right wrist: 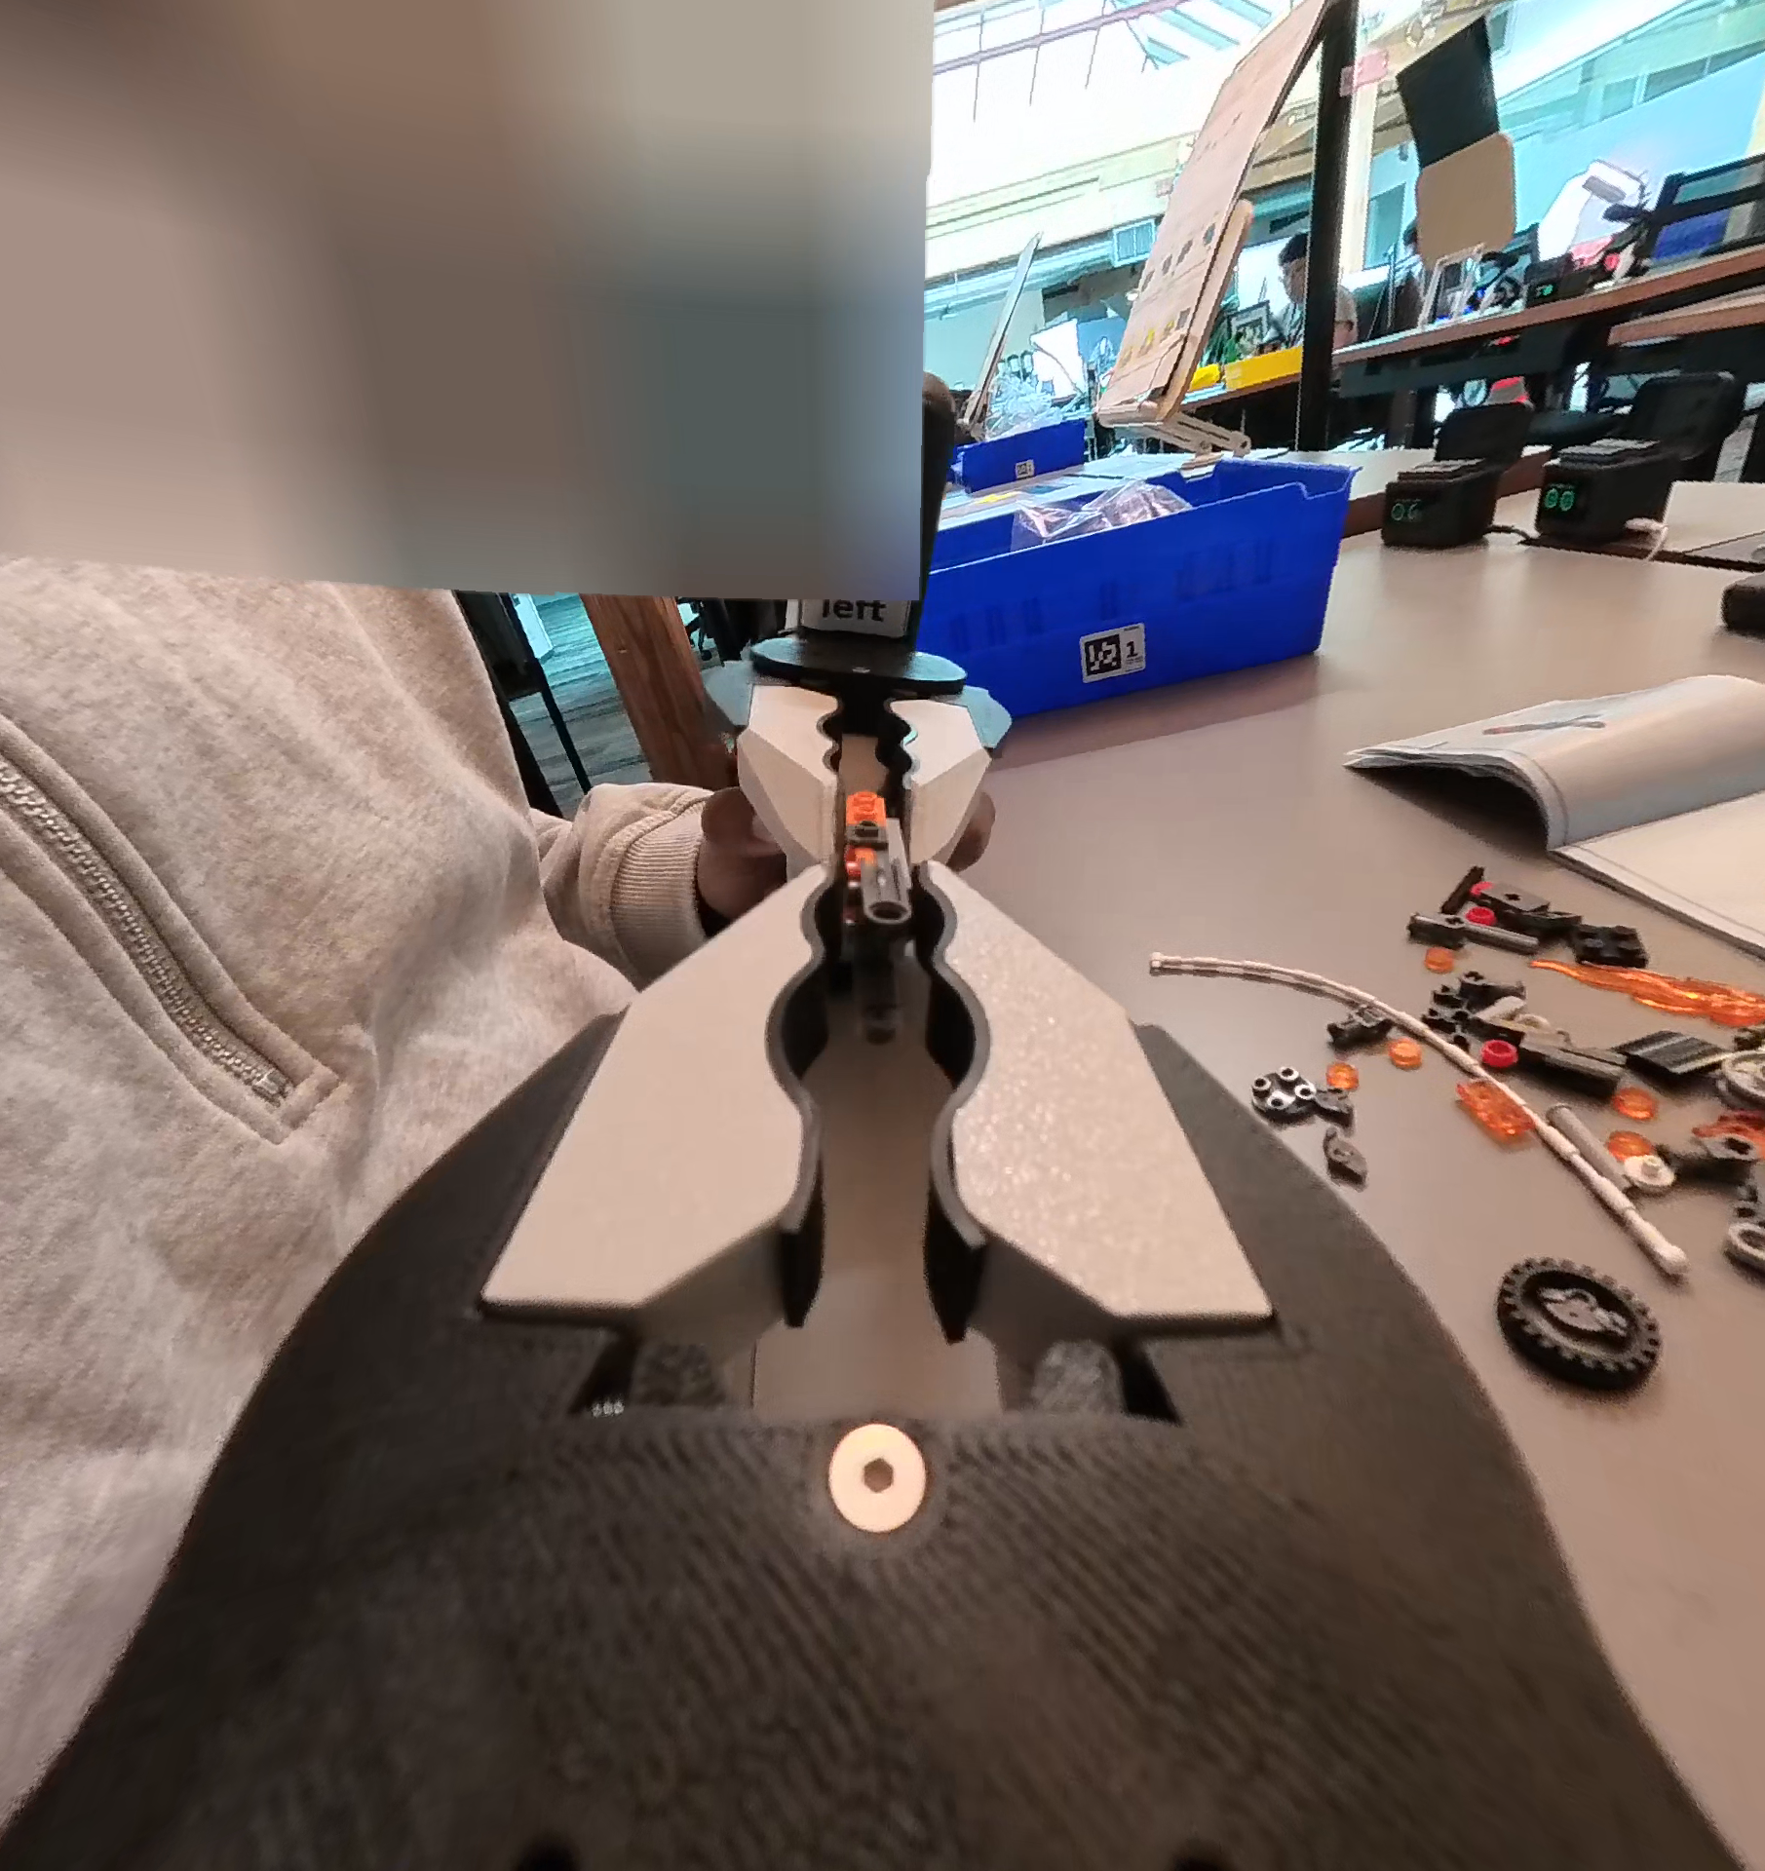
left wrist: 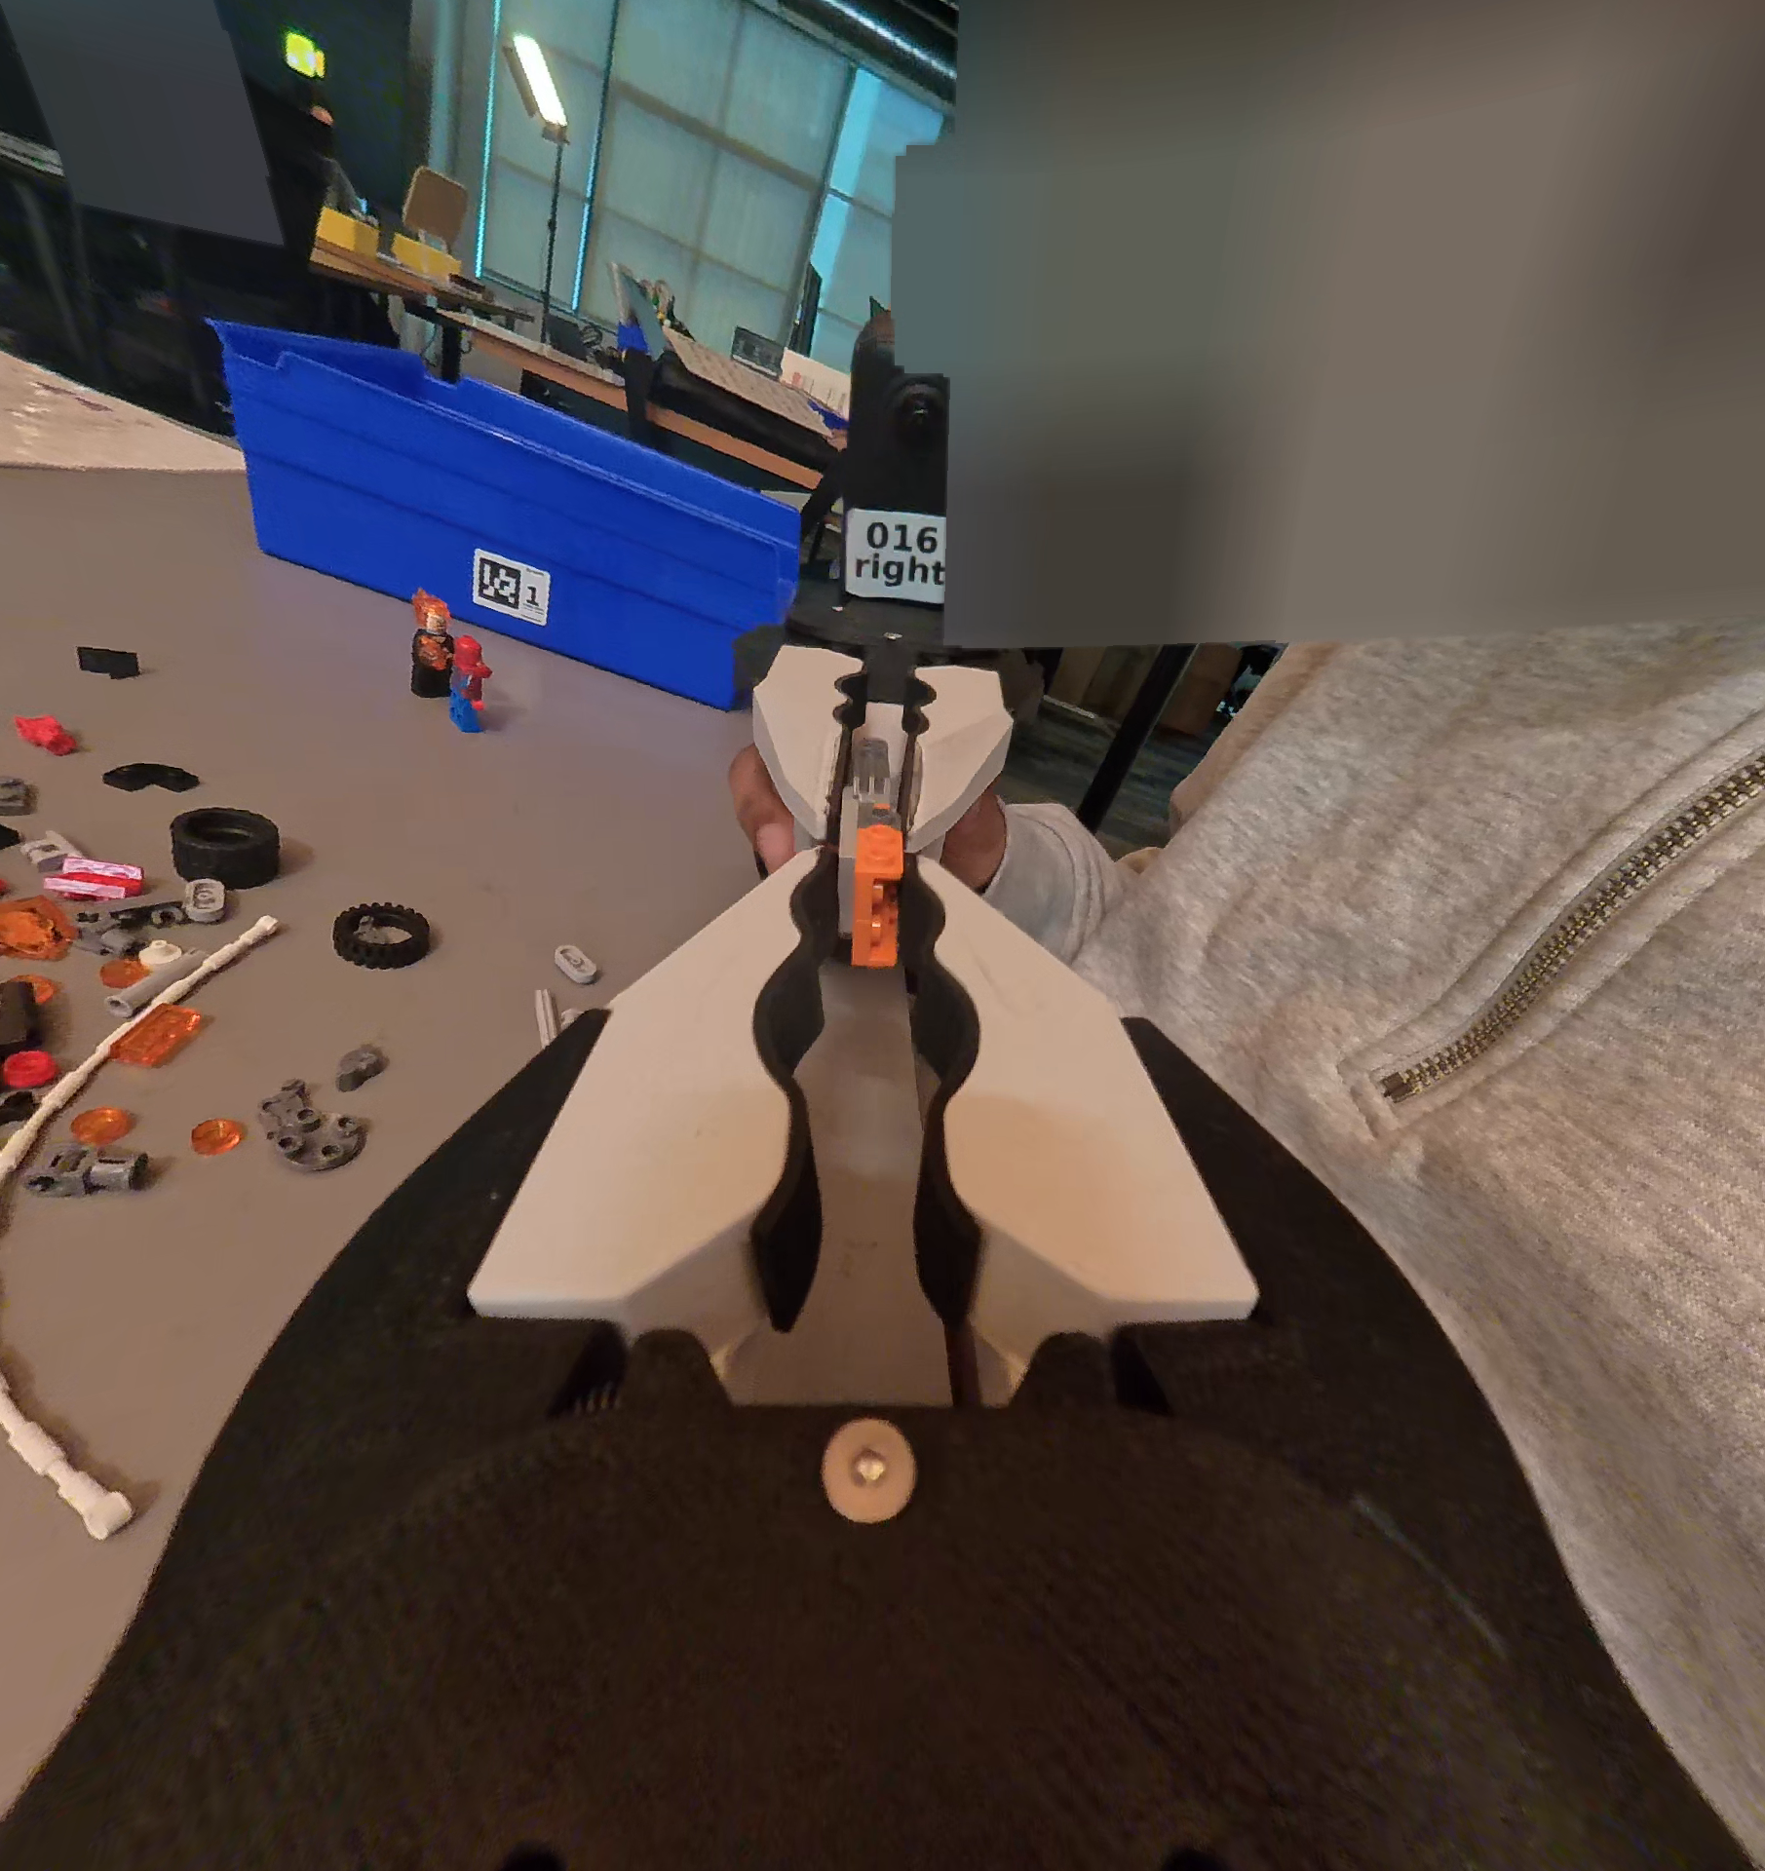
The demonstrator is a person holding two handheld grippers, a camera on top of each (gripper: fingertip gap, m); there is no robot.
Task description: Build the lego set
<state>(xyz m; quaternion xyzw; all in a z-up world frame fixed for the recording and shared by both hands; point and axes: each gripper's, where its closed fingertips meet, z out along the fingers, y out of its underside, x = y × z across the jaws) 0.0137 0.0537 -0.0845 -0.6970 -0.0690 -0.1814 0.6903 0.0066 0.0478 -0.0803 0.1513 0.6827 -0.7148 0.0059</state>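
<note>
My left gripper is shut on a small lego assembly, gripping its orange brick. My right gripper faces it tip to tip and is shut on the grey and black end of the same assembly. The right gripper also shows in the left wrist view, and the left gripper in the right wrist view, holding the orange end. The assembly is held in the air at the table's near edge, in front of a person in a grey zip sweater.
Loose lego pieces lie on the grey table: a black tyre, a spoked wheel, a white flexible hose, orange studs. Two minifigures stand before a blue bin. An open booklet lies beyond the pieces. Left and right tips are no more than a few centimetres apart. Both grippers' tips are roughly 15 centimeters from the spoked wheel. My right wrist view looks at it from another angle.
</note>
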